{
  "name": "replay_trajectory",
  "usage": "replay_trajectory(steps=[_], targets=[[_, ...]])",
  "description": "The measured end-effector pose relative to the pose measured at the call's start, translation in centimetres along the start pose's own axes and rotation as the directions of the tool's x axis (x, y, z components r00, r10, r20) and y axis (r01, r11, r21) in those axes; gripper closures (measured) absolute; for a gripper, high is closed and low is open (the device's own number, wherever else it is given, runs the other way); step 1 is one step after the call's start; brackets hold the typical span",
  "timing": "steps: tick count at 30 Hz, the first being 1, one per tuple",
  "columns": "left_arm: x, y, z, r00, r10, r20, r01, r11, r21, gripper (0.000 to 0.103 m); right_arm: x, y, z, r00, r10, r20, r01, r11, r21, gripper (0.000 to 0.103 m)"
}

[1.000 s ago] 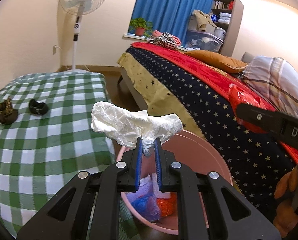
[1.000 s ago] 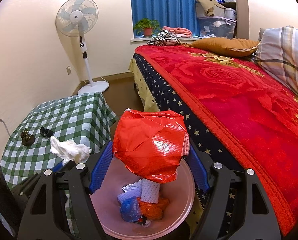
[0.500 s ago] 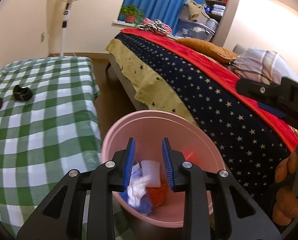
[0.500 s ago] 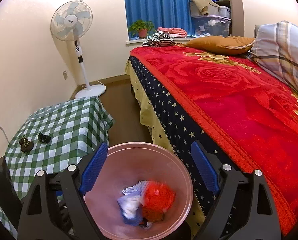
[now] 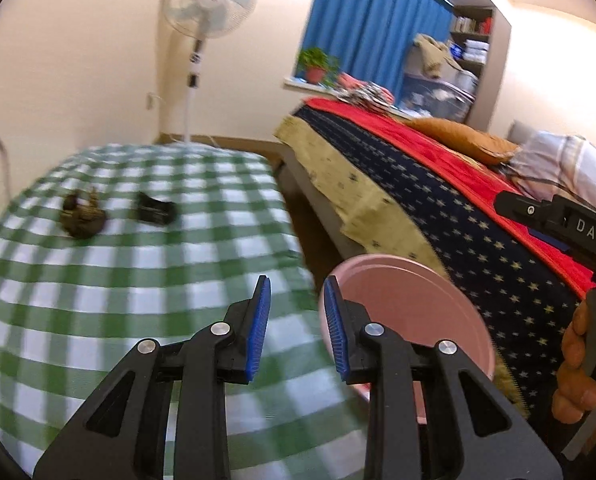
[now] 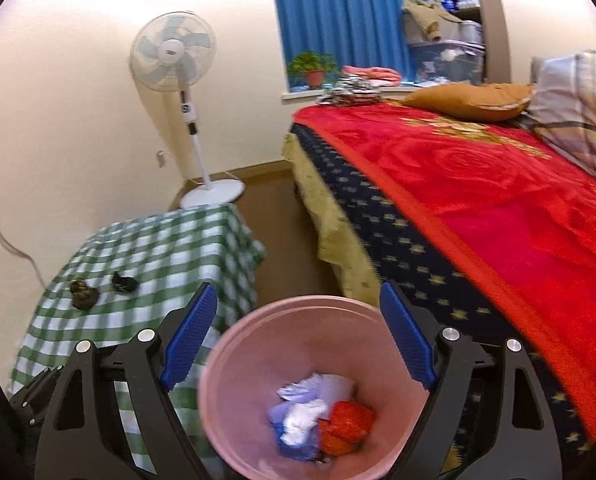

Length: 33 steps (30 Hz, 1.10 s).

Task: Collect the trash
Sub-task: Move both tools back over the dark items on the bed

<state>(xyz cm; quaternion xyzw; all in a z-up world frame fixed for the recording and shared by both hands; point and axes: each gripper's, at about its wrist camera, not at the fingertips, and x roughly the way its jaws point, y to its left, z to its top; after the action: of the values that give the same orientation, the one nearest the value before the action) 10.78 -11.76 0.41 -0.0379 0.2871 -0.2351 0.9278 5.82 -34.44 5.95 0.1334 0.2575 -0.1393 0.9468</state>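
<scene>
Counting one pink bin (image 6: 233, 360), perhaps three crumpled scraps (image 6: 322, 420), two dark bits (image 6: 97, 288).

Pink bin (image 6: 233, 364), green-checked tablecloth (image 5: 97, 300), red blanket (image 6: 498, 208)

A round pink bin (image 6: 233, 364) stands on the floor between a table with a green checked cloth (image 6: 165, 248) and the bed (image 6: 478, 216), its mouth open upward. At its bottom lies a small heap of trash: a crumpled white tissue (image 6: 304, 416), a scrunched red wrapper (image 6: 348, 424) touching it on the right, and bluish plastic (image 6: 289, 446) under both. On the cloth, well apart from the bin, two small dark scraps lie side by side: a brownish lump (image 5: 82, 218) and a black piece (image 5: 155, 210).
</scene>
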Motion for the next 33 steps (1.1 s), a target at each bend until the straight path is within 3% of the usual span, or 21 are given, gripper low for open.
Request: replay_trajectory(steps=[8, 15, 20, 33], targets=[[-2.0, 7.6, 1.4, 0.986, 0.162, 0.048, -0.156, 0.981, -0.115, 0.075, 3.6, 7.6, 1.2, 0.982, 0.188, 0.003, -0.188, 0.981, -0.056, 0.03], [-1.5, 14.3, 2.8, 0.958, 0.282, 0.049, -0.264, 0.937, -0.23, 0.075, 8.0, 14.2, 1.5, 0.944, 0.329, -0.035, -0.331, 0.938, -0.1, 0.04], [-0.2, 17.1, 3.4, 0.948, 0.317, 0.037, -0.296, 0.916, -0.273, 0.075, 12.2, 17.1, 0.7, 0.927, 0.362, -0.1, -0.372, 0.921, -0.117, 0.04], [4.5, 22.0, 5.4, 0.938, 0.345, 0.001, -0.329, 0.896, -0.298, 0.075, 21.3, 23.3, -1.8, 0.872, 0.399, -0.285, -0.464, 0.859, -0.216, 0.035]])
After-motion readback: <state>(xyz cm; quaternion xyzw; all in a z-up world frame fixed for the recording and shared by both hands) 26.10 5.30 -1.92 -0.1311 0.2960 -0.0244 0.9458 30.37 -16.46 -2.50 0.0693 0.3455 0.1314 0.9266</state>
